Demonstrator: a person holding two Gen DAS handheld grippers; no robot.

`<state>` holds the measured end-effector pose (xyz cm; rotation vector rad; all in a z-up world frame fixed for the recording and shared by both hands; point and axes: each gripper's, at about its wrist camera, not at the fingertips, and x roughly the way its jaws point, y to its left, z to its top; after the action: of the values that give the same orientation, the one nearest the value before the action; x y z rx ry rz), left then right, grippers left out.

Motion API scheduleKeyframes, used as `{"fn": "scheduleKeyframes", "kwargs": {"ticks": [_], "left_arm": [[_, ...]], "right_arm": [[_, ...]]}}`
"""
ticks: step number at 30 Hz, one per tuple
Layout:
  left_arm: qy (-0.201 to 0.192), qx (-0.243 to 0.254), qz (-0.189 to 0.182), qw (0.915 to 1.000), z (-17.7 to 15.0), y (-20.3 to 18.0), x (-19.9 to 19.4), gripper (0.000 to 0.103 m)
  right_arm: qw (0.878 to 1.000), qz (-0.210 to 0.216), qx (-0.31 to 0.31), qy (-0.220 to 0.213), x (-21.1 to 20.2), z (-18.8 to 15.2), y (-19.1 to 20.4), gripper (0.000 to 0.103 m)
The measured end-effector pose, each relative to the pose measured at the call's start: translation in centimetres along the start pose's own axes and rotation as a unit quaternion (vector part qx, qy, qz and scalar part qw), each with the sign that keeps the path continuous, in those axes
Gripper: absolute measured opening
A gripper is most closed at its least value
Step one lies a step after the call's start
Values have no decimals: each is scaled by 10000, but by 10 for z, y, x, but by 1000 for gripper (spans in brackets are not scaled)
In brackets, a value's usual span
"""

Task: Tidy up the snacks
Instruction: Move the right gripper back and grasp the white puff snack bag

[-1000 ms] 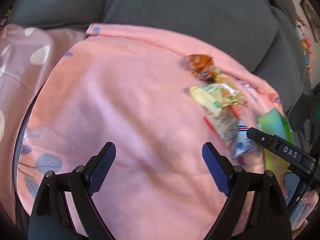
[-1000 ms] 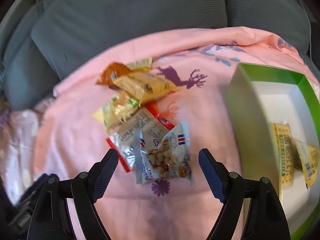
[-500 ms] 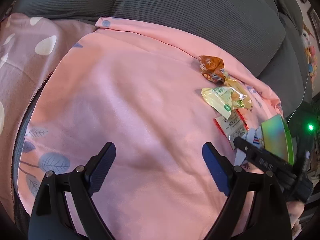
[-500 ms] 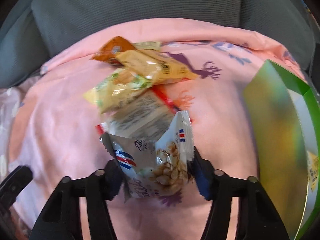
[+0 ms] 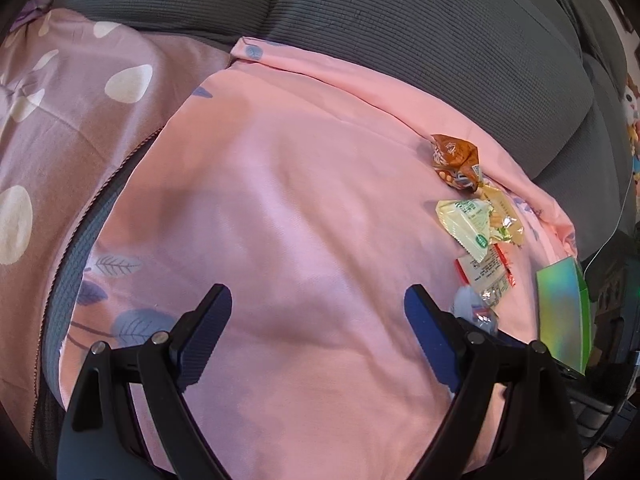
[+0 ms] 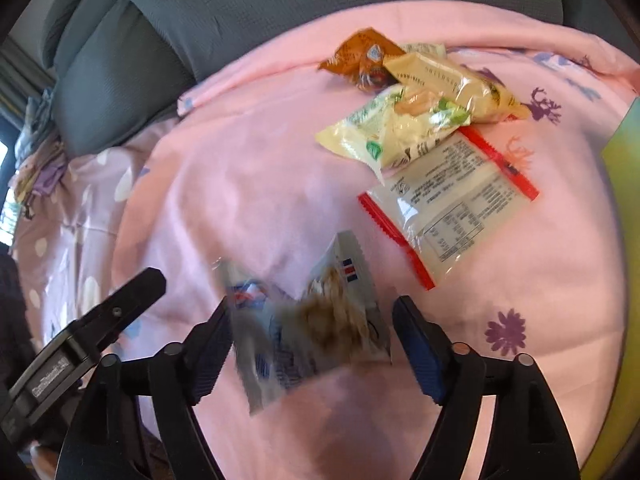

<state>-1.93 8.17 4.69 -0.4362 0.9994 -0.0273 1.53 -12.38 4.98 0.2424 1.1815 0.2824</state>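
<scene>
My right gripper [image 6: 312, 328] is shut on a silver nut packet [image 6: 316, 324] with a blue-red flag mark, lifted just above the pink sheet [image 6: 240, 184]. Beyond it lie a clear red-edged packet [image 6: 448, 208], a pale yellow-green packet [image 6: 392, 128], a tan bar wrapper [image 6: 452, 80] and a brown packet [image 6: 356, 58]. My left gripper [image 5: 318, 326] is open and empty over bare pink sheet [image 5: 280, 200]; the same pile [image 5: 472, 220] lies to its right.
A green box [image 5: 564, 312] stands at the right edge of the sheet; its side shows in the right wrist view [image 6: 624, 200]. Grey sofa cushions [image 5: 400, 20] rise behind. A mauve dotted cloth [image 5: 60, 120] lies to the left.
My right gripper closed on the nut packet and drew it back and left, away from the pile and the box. My left gripper stayed open and shifted slightly.
</scene>
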Motion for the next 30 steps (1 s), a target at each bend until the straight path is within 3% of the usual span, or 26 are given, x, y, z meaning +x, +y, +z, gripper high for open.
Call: {"fn": "scheduleKeyframes", "kwargs": {"ticks": [7,11,20,25,30], "left_arm": [[268,-6,-570,9980,-5,-9,5,88],[453,172,-1062,9932,-13,-29,9,87],[727,569,-1130,9893,-28,-55,22,75],[943,527,-1277,9859,-33,-58,33,72],[1020,633,-1444,9822,-37,-63,37,63]], "right_arm": [[9973,373,326,-543,-35,8,-22,80],[9934,768,658,-532,-34,12,-38,80],[9913,1092,706,-207,-15,12,-38,77],[9953,916,265,-158,-10,11,-19,59],[9958,912,103,49,4,9,-9,55]]}}
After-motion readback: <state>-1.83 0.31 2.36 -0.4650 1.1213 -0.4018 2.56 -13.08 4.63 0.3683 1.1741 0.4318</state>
